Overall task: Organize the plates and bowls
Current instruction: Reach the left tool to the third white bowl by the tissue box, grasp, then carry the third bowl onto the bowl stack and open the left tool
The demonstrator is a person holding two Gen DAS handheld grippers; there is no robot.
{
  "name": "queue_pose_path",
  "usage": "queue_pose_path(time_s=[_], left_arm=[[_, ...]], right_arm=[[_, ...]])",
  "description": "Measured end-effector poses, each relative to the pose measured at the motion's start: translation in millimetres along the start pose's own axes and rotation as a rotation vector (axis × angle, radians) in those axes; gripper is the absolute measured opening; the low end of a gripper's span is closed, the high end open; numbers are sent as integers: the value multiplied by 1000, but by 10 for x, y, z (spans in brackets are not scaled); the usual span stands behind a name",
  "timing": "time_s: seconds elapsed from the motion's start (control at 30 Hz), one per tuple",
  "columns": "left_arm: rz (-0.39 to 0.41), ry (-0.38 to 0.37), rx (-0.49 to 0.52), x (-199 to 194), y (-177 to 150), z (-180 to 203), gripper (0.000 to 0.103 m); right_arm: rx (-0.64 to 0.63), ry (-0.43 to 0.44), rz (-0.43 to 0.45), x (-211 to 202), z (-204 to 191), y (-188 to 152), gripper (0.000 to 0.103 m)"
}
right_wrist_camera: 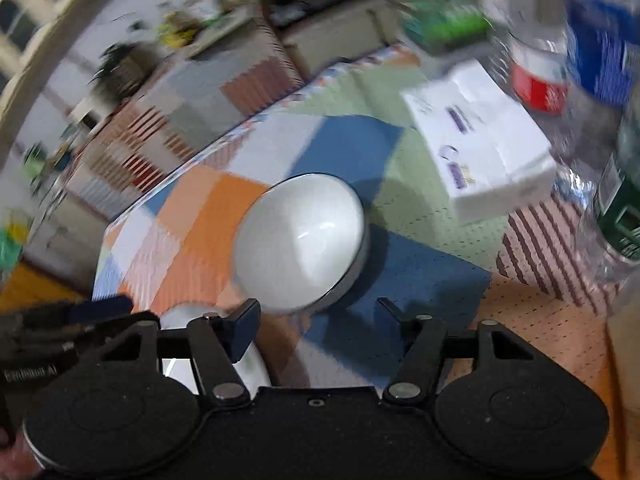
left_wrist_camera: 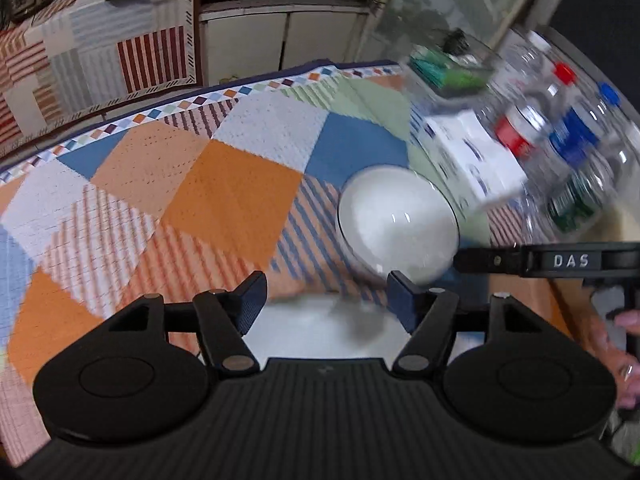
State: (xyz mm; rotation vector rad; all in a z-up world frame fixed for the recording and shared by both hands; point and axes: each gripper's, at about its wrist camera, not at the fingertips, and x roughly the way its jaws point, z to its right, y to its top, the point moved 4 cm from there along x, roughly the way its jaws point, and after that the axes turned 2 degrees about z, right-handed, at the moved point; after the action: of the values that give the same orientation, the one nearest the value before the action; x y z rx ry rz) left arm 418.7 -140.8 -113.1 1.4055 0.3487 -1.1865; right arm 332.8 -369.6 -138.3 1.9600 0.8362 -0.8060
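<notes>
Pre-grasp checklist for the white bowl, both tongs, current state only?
1. Left tongs open: ok, jaws wide, nothing between them.
2. Right tongs open: ok, nothing gripped.
3. White bowl free to take: ok, it sits alone on the patchwork tablecloth, mouth up, apparently empty.
4. White plate located: ok, it lies under the left tongs, near side of the bowl; its full outline is hidden.
5. Clearance on the far right: not ok, the white box and water bottles crowd that side of the bowl.
6. Image sharpness for aiming: not ok, both views show motion blur.
</notes>
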Motion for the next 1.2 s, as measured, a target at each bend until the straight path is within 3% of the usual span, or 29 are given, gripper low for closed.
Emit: queue_pose_path(time_s=[0.17,0.27,0.4,0.47,0.53,0.57,0.63,0.7,0.77,0.83,1.03,1.2], left_arm=[[28,-83,-176,352,180,-70,65],[42,-104,-208,530,220,-36,65],[-5,-55,-164,739,170,19,62],[-35,-27,-121,784,99,71,50],[-43,17,-74,789,10,120,32],[-41,27,-58,796,-31,156,30],[-22,-3,-79,767,-69,176,16],[-20,-6,-111,759,-70,172,16],[-26,-3,-110,762,-58,178,15],[-39,-8,-108,755,-51,189,16],[-60,-88,-155,698,-108,158,16],[-96,-105,-127,574,-170,226,17]], right_arm=[[119,-37,-19,301,202,62,61],[131,-52,5,380,231,74,60],[85,-112,51,457,233,80,56],[69,-106,74,451,277,84,52],[89,-80,87,439,315,96,46],[89,-74,92,436,317,93,46],[79,-94,112,440,301,107,45],[53,-112,114,475,248,113,37],[42,-111,110,491,198,123,20],[41,-105,98,525,138,128,13],[32,-151,77,572,143,74,9],[128,-88,79,519,255,22,9]])
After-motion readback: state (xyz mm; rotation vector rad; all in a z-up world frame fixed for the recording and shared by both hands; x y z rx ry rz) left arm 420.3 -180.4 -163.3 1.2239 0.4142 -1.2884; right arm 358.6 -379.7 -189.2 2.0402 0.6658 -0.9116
